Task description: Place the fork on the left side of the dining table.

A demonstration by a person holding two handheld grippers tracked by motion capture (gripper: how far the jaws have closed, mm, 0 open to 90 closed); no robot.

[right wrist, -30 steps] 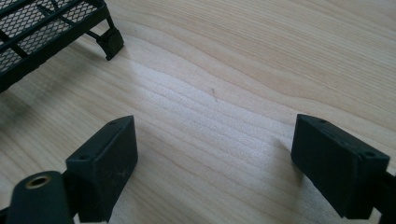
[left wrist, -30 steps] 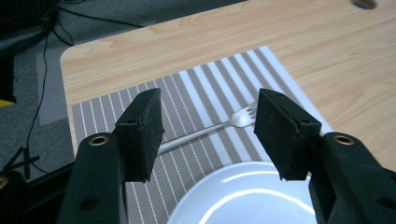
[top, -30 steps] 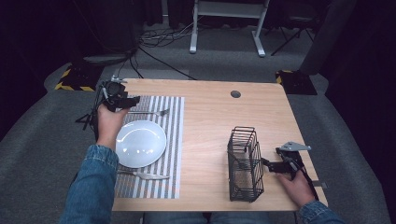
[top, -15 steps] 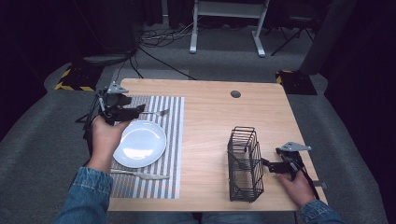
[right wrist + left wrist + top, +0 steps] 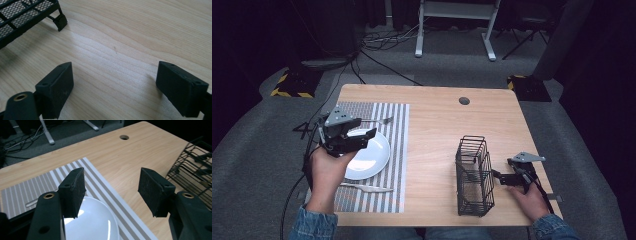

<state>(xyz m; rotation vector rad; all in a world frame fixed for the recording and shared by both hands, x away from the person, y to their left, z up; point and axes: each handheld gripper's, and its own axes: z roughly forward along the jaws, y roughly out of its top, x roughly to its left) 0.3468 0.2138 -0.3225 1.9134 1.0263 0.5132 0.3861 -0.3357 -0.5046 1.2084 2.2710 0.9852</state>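
Left gripper hanging over the plate, right one parked by the basket

Starting at the left, we've got the left gripper held above the near-left part of the white plate, and its jaws have just been opening, now spread wide with nothing between them. The plate sits on the striped placemat, with a fork lying just past its far edge and a knife just beside its near edge. Moving right across bare wooden table, we hit the black wire basket standing on the right half. Just right of it, our right gripper rests low at the table, pointing at the basket, jaws spread apart with only wood between them, and one basket foot shows ahead of it
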